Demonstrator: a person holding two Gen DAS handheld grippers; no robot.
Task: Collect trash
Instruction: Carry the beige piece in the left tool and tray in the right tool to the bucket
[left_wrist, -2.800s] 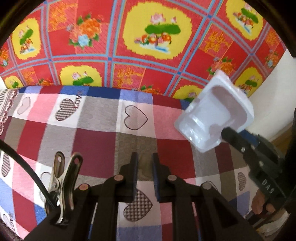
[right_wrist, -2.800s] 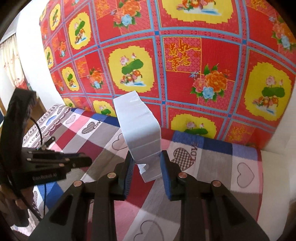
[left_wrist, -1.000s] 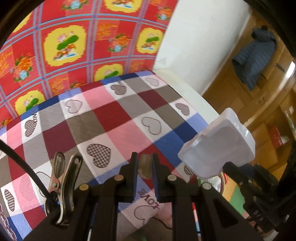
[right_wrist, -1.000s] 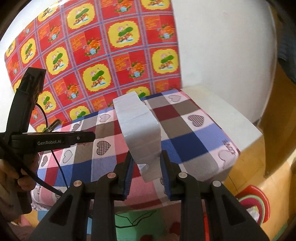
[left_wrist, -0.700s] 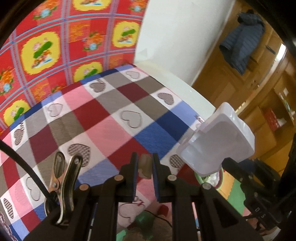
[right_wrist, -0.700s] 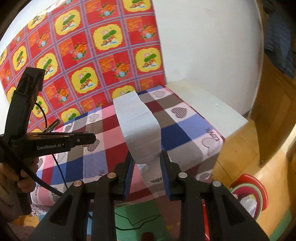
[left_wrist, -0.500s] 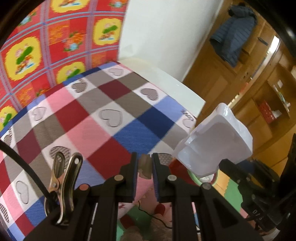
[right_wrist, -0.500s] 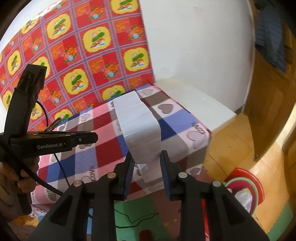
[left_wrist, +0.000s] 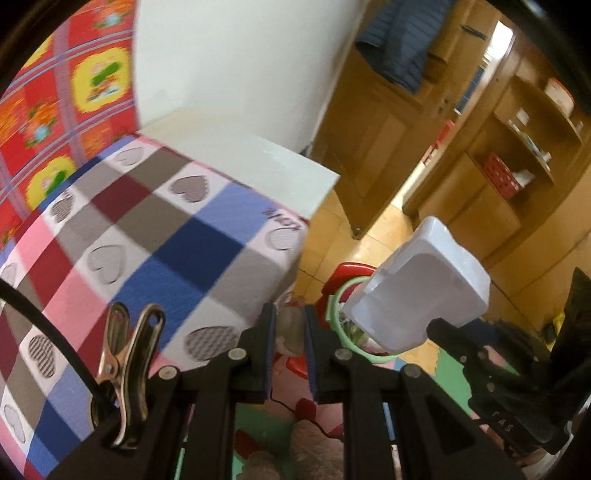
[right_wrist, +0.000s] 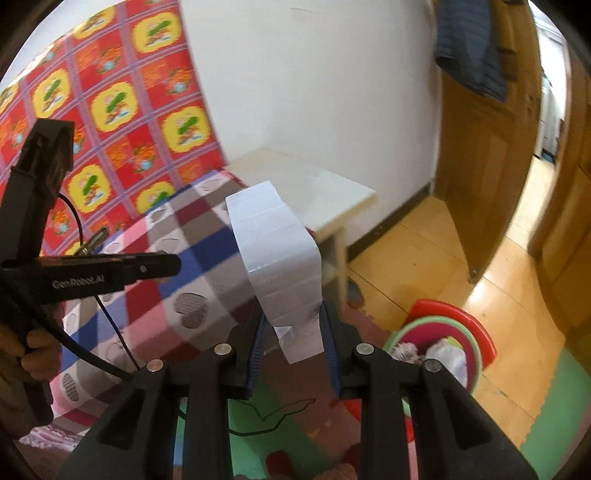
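Note:
My right gripper (right_wrist: 291, 336) is shut on a white plastic tray (right_wrist: 277, 258), held upright in the air; the tray also shows in the left wrist view (left_wrist: 417, 295) at the right, above the trash bin. My left gripper (left_wrist: 288, 332) is nearly shut on a small pale scrap (left_wrist: 290, 325) between its pads. A round bin with red and green rims (right_wrist: 454, 332) stands on the floor at the lower right and holds crumpled trash; in the left wrist view it (left_wrist: 338, 291) sits partly behind the tray.
A table under a checked heart cloth (left_wrist: 147, 236) lies left, with a white side table (right_wrist: 314, 184) beyond it. Wooden doors and shelves (left_wrist: 480, 147) stand at the right. Foam mats (right_wrist: 554, 406) cover the floor. A cable (right_wrist: 110, 332) hangs from the left gripper.
Both grippers have swung right, away from the table and toward the floor. The bin has come into fuller view. The tray and the scrap stay held.

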